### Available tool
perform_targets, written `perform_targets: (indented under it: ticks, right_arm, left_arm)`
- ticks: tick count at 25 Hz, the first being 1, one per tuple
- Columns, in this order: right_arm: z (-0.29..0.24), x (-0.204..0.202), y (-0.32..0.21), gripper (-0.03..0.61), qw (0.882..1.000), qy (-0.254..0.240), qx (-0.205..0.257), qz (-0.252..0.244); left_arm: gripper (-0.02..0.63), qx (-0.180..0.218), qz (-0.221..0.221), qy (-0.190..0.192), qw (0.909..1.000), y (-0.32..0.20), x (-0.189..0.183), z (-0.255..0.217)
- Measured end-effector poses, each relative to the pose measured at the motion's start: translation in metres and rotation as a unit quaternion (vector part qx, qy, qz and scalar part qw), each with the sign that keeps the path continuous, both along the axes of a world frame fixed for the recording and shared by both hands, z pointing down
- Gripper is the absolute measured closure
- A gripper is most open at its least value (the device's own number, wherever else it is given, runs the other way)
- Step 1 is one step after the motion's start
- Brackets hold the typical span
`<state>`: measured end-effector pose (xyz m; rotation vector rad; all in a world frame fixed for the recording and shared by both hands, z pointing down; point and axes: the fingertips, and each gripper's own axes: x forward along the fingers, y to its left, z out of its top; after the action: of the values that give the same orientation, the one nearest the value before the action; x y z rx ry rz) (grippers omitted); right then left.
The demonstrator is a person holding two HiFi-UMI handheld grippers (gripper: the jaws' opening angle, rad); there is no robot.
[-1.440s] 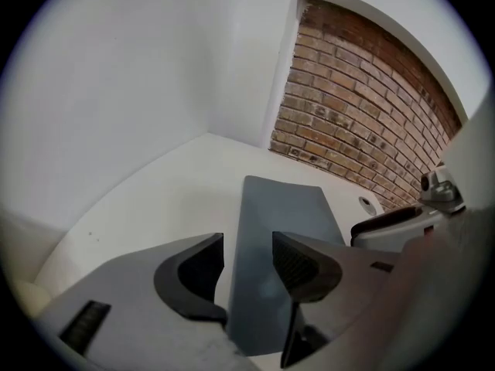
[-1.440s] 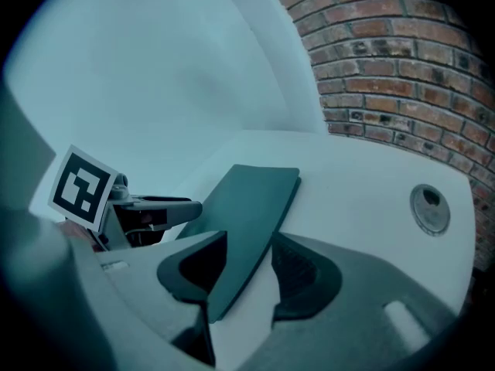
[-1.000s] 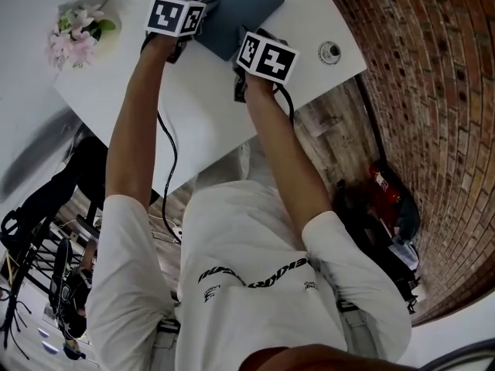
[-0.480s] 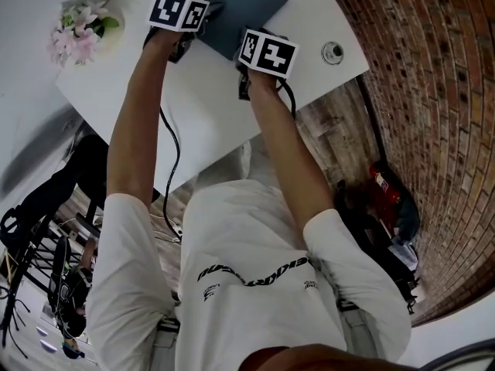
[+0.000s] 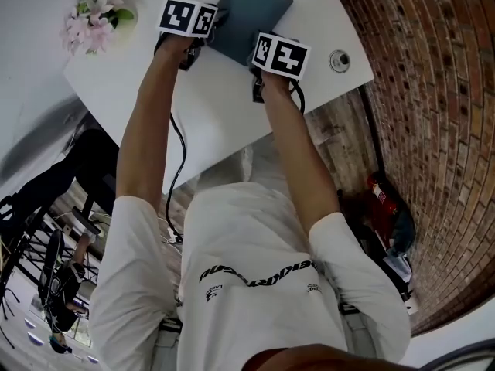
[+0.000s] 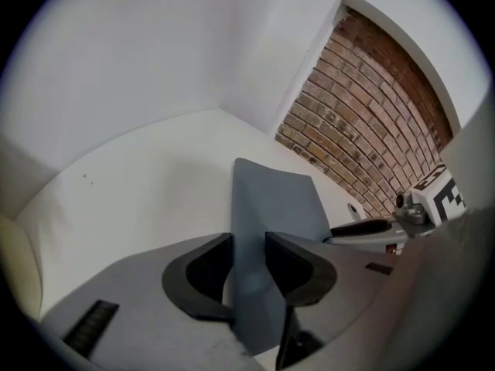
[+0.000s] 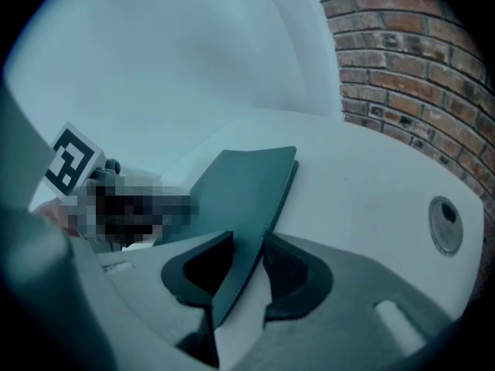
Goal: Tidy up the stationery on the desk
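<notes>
Two grippers meet on one dark blue-grey notebook, the only piece of stationery in sight, which sits toward the far edge of the single white desk. The left gripper has its two jaws on the notebook's near left part; they have just been closing, and both pads now lie against the cover with no gap showing. The right gripper takes the near right part the same way: its jaws have also just been closing, and the thin edge of the notebook fills the narrow space between them. Whether the notebook lies quite flat cannot be told.

Each gripper carries one marker cube, two in all: one on the left, one on the right. One black cable hangs from the left gripper past the desk's edge.

Beyond these, the desk bears one bunch of pink flowers at its far left corner and one round metal grommet at its right side, both well apart from the notebook. Brickwork fills the right side of the head view.
</notes>
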<state>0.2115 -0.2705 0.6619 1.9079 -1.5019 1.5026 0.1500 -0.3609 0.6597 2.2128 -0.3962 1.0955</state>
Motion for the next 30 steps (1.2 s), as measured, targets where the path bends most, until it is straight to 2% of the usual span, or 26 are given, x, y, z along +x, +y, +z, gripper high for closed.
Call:
perform_targets:
  ticks: [13, 21, 30]
  right_arm:
    - [-0.001, -0.024, 0.005, 0.462, 0.994, 0.020, 0.001, -0.106]
    - [0.000, -0.049, 0.010, 0.465, 0.980, 0.030, 0.010, -0.197]
    - [-0.002, -0.070, 0.018, 0.468, 0.964, 0.051, 0.013, -0.260]
  left_arm:
    - [0.511, -0.006, -0.107, -0.003, 0.9942, 0.028, -0.052, -0.009]
    - [0.518, -0.006, -0.196, 0.001, 0.9806, 0.055, -0.091, -0.011]
    - [0.522, -0.016, -0.245, -0.002, 0.9695, 0.081, -0.117, -0.011]
